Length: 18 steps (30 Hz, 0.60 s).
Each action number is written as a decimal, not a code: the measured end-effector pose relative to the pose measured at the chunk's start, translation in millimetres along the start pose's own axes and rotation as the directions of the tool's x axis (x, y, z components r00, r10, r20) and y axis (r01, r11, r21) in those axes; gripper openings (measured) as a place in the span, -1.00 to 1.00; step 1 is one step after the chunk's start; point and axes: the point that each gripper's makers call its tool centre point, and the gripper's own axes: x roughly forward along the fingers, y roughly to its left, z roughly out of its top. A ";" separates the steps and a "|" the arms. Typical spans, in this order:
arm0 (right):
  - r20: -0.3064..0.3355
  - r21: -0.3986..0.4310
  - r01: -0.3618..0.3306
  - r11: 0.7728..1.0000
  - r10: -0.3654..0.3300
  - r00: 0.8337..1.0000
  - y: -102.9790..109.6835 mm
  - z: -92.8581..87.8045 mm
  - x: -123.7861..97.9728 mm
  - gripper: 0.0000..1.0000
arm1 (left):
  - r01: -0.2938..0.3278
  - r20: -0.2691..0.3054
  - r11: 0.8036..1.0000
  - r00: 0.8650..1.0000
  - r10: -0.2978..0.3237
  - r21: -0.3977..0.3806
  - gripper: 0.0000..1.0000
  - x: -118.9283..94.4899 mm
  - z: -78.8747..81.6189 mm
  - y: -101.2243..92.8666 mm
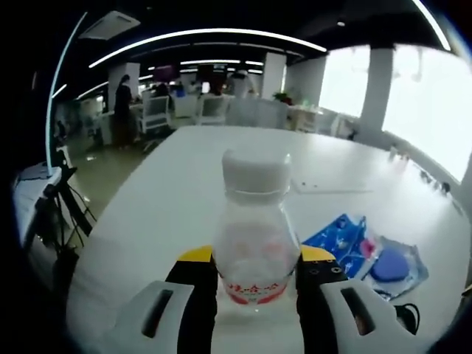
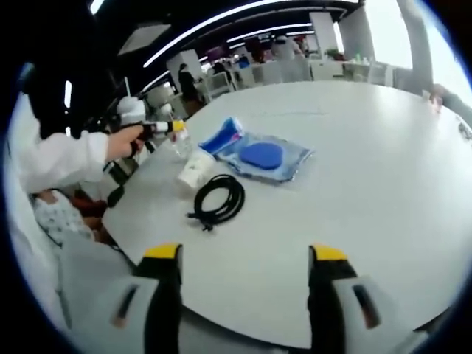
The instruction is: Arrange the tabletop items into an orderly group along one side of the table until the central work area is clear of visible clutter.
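A clear plastic bottle with a white cap stands clamped between the left gripper's jaws near the white table's edge; the smooth wall could slip or tip. The right gripper hovers, jaws spread and empty. The bottle's red label text is unreadable, and its base is hidden.

Open-plan office: ceiling strip lights, desks with chairs, large white table.

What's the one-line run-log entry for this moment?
left claw: shut on bottle | right claw: open, above table | cable, blue packet: unsorted
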 end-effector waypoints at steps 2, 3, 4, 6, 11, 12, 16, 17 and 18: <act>0.002 0.004 0.002 1.000 -0.002 1.000 -0.8 0.2 -1.2 0.35 | -0.004 0.003 1.000 1.000 0.003 0.010 -0.25 -0.9 -0.5 -1.7; 0.003 0.005 0.004 1.000 -0.004 1.000 -1.4 0.3 -2.0 0.35 | -0.007 0.006 1.000 1.000 0.007 0.016 -0.25 -1.5 -1.0 -2.3; 0.004 0.005 0.005 1.000 -0.005 1.000 -1.8 0.2 -2.4 0.35 | -0.009 0.008 1.000 1.000 0.009 0.020 -0.25 -2.6 -1.6 -2.9; 0.003 0.005 0.007 1.000 -0.007 1.000 -2.5 -0.1 -3.4 0.35 | -0.016 0.011 1.000 1.000 0.016 0.021 -0.25 -5.0 -3.1 -3.7; 0.002 0.011 0.009 1.000 -0.009 1.000 -3.4 -1.6 -3.9 0.35 | -0.017 0.020 0.999 1.000 0.016 0.040 -0.25 -8.1 -5.9 -5.4; 0.001 0.010 0.008 1.000 -0.008 1.000 -3.0 -2.0 -3.9 0.35 | -0.016 0.021 0.999 1.000 0.015 0.040 -0.25 -8.5 -6.1 -5.3; -0.001 0.010 0.003 1.000 -0.003 1.000 -1.5 -2.8 -3.7 0.34 | -0.011 0.017 0.999 1.000 0.010 0.039 -0.24 -9.1 -7.5 -6.1; -0.002 0.010 0.003 1.000 -0.003 1.000 -1.3 -3.0 -3.6 0.34 | -0.010 0.016 0.999 1.000 0.009 0.034 -0.24 -9.3 -8.1 -6.9; -0.003 0.012 0.002 1.000 -0.002 1.000 -1.2 -3.3 -3.5 0.34 | -0.008 0.016 0.999 1.000 0.008 0.033 -0.24 -9.2 -8.5 -7.6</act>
